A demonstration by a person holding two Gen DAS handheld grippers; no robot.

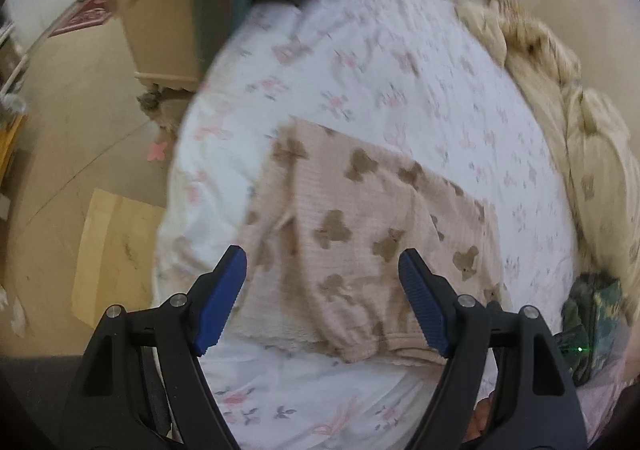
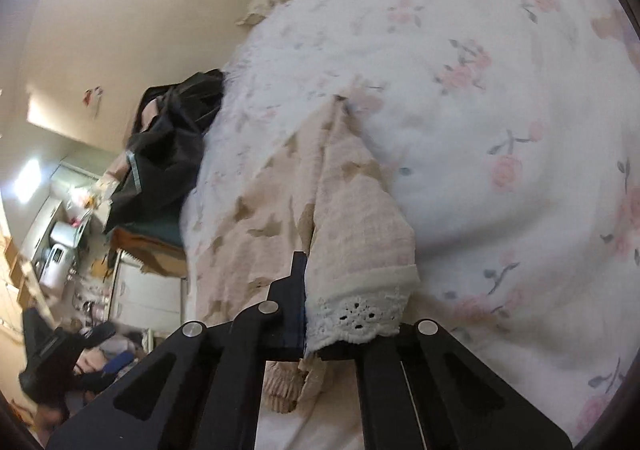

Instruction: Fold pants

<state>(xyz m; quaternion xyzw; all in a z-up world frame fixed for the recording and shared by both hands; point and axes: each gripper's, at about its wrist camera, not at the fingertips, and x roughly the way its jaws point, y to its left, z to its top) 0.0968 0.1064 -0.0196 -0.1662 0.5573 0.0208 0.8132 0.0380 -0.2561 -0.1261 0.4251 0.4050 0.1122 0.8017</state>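
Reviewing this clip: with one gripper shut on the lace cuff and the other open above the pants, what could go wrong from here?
1. The right gripper pinches only the lace cuff at the hem of the pants; that thin edge could slip out or stretch when pulled.
2. The left gripper is open, holding nothing, so a one-sided pull may drag the pants askew.
3. The floral bedsheet under them looks soft; closing low could catch it too.

Right fingers (image 2: 298, 290) half under pants (image 2: 352, 250)
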